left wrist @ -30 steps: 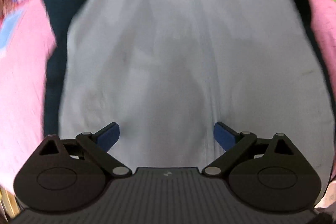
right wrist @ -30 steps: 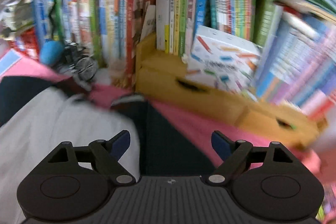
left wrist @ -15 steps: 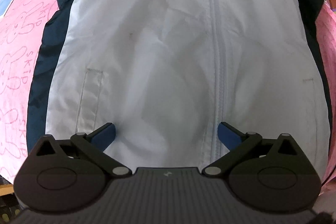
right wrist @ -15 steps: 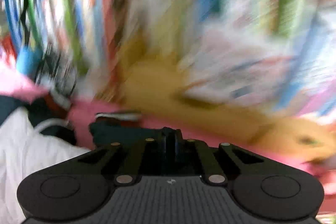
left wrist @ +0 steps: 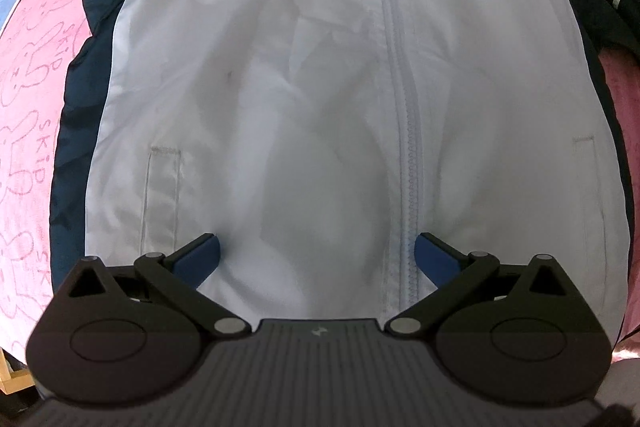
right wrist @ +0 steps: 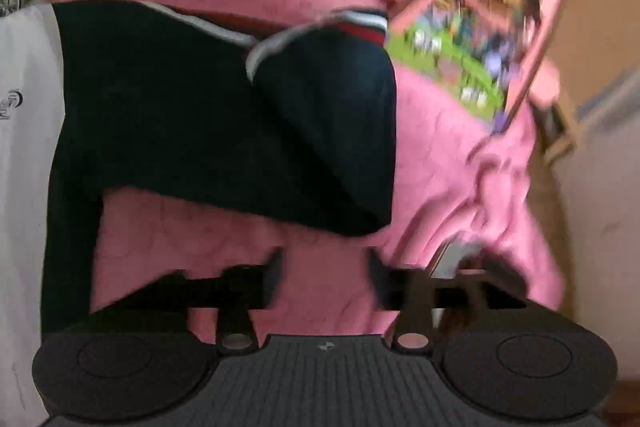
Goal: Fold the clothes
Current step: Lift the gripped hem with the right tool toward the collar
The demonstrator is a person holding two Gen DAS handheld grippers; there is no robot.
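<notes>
The white zip jacket (left wrist: 320, 87) with navy sleeves lies front-up on the pink blanket (left wrist: 28, 107). The left gripper (left wrist: 316, 255) hangs over its hem beside the zipper (left wrist: 404, 99), jaws spread wide and empty. The right gripper (right wrist: 324, 271), beside the jacket over the blanket, has just been opening, with nothing between its jaws. The navy sleeve (right wrist: 320, 115) lies out sideways; pinching it near the striped cuff (right wrist: 360, 23) and laying it flat across the white front would likely keep the fold smooth.

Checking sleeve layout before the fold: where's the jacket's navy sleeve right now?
In the right wrist view, the navy sleeve lies spread across the pink blanket, right of the jacket's white front, its striped cuff near the toy box.
</notes>
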